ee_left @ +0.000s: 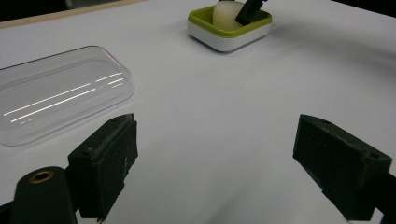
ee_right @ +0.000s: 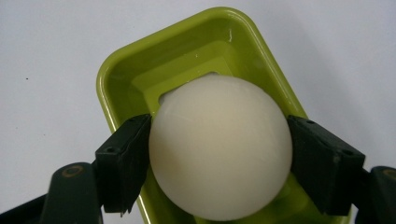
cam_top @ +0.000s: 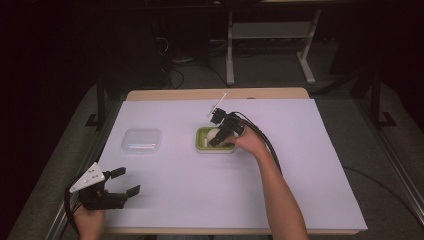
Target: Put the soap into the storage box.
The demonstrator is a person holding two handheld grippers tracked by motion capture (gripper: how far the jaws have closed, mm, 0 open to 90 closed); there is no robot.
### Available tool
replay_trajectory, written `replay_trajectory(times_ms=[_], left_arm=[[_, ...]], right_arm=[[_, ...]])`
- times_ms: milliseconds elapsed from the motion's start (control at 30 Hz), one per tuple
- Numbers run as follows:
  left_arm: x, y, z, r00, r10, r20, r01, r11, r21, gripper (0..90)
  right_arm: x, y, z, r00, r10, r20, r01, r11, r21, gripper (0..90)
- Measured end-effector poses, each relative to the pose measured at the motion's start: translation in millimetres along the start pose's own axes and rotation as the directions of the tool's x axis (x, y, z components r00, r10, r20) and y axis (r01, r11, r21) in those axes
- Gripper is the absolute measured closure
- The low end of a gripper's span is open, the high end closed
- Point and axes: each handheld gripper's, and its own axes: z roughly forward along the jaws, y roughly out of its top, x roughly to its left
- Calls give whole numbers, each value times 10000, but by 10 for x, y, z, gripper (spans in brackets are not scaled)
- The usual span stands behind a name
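A white ball (ee_right: 219, 140) sits between the black jaws of my right gripper (ee_right: 219, 156), which press on both of its sides. Directly under it is a lime-green tray (ee_right: 112, 74); I cannot tell whether the ball rests in the tray or hangs just above it. From the high view, the right gripper (cam_top: 218, 136) reaches down into the tray (cam_top: 200, 145) at the table's middle, with the ball (cam_top: 213, 133) partly visible. My left gripper (cam_top: 129, 181) is at the near left corner, open and holding nothing. In its own view the left gripper (ee_left: 215, 154) faces bare white table.
A clear plastic lid (cam_top: 142, 140) lies flat on the white table cover, left of the tray; the same lid (ee_left: 60, 93) shows close by in the left gripper view. The tray (ee_left: 224, 39) with the ball (ee_left: 226, 14) stands farther off there.
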Motion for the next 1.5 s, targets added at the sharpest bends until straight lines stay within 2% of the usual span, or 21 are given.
replay_trajectory(times_ms=[133, 533, 800, 867, 1033, 1333, 1500], left_arm=[[-1, 2, 3, 10000, -12, 1, 12, 10000, 2, 133], [-9, 6, 13, 10000, 30, 32, -30, 10000, 10, 133], [-5, 5, 12, 10000, 50, 21, -50, 10000, 36, 133], [-3, 6, 11, 10000, 68, 10, -68, 10000, 32, 133], [-5, 6, 14, 10000, 35, 0, -35, 10000, 41, 133], [-10, 6, 16, 10000, 73, 19, -73, 10000, 68, 133], [-15, 8, 19, 9999, 114, 21, -114, 9999, 89, 132]], right_arm=[[-10, -3, -96, 9999, 97, -59, -100, 9988, -475, 242], [23, -128, -341, 9998, 178, -59, -181, 9982, -576, 227], [70, -277, -457, 9997, 168, -198, -185, 9955, -928, 227], [88, -320, -484, 9990, 321, -299, -347, 9952, -913, 223], [140, -421, -553, 9987, 341, -384, -389, 9906, -1315, 228], [223, -566, -649, 9977, 470, -486, -534, 9886, -1405, 225], [287, -693, -671, 9983, 370, -441, -431, 9880, -1485, 225]])
